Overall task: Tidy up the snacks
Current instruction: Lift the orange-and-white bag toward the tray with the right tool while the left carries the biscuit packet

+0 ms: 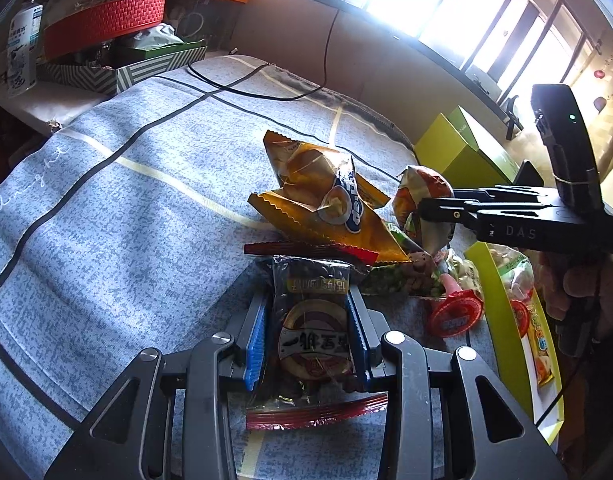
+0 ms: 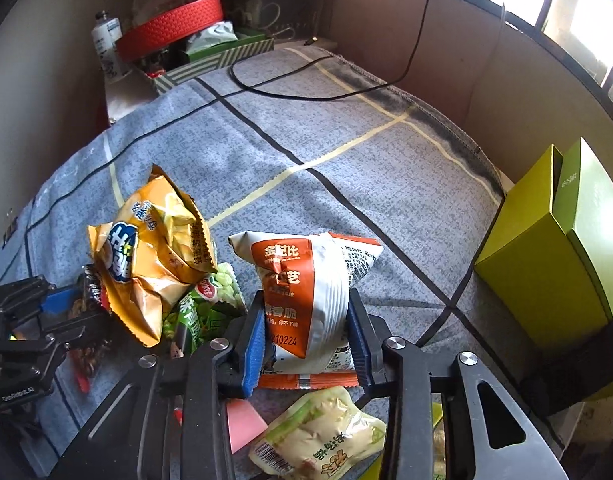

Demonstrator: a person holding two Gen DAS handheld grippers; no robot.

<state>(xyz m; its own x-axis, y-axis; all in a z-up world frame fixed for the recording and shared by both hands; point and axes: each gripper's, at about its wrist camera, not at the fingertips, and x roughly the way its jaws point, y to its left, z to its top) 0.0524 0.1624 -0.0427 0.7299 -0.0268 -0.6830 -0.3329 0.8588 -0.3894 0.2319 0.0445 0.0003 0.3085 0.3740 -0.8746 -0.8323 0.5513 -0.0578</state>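
Note:
My left gripper is shut on a dark snack packet with red ends, just above the blue-grey cloth. My right gripper is shut on a white and orange snack bag, held upright; it shows in the left wrist view too. A yellow chip bag lies in the pile between them, also in the right wrist view. A green pea packet lies under it. A pale packet lies below my right gripper.
A lime-green tray at the right holds several snacks, with a red jelly cup beside it. A green box stands at the right. A striped box, red basket and bottle stand at the back. A black cable crosses the cloth.

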